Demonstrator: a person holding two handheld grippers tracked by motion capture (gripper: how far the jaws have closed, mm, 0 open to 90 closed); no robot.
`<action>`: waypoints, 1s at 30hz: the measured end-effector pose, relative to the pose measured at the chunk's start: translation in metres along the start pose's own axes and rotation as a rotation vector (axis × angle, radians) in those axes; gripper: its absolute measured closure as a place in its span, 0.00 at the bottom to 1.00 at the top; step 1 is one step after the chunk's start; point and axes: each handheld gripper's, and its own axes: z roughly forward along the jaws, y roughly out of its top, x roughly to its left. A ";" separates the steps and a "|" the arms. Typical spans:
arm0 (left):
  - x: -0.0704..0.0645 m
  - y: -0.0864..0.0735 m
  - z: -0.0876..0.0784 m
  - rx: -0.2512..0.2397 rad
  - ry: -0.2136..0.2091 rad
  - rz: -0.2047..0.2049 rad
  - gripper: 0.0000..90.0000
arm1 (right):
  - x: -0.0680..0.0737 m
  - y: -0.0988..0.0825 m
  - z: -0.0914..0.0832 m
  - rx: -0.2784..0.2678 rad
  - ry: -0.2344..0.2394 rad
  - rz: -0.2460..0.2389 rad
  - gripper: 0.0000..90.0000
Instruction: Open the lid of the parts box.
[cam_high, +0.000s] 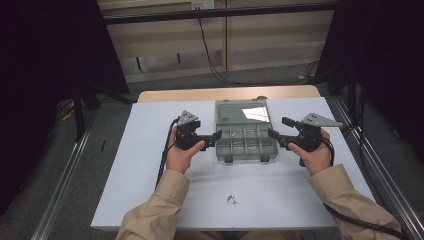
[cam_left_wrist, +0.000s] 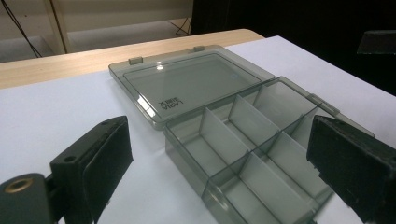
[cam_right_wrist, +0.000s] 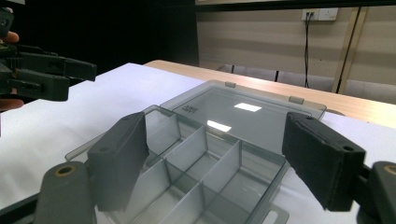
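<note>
2 tongs, left (cam_high: 217, 135) and right (cam_high: 273, 133), stand spread beside our opened organizer box (cam_high: 246, 142); next we probably fetch the small screws (cam_high: 231, 199).

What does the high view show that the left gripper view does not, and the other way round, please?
High view alone: the small screws lying loose near the table's near edge, both hands, and the right tool beside the box. Left gripper view alone: the lettering moulded on the lid. Both: the open compartment box with its lid laid flat on the white table.
</note>
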 end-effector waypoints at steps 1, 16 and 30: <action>0.000 -0.001 -0.002 0.000 -0.003 0.002 0.06 | 0.001 -0.003 -0.002 0.003 0.003 -0.003 0.24; -0.002 -0.016 -0.033 -0.035 -0.047 0.006 0.04 | 0.013 -0.012 -0.015 0.022 0.030 -0.013 0.19; 0.008 -0.039 -0.067 -0.061 -0.031 0.021 0.04 | 0.031 -0.022 -0.018 0.031 0.102 -0.037 0.17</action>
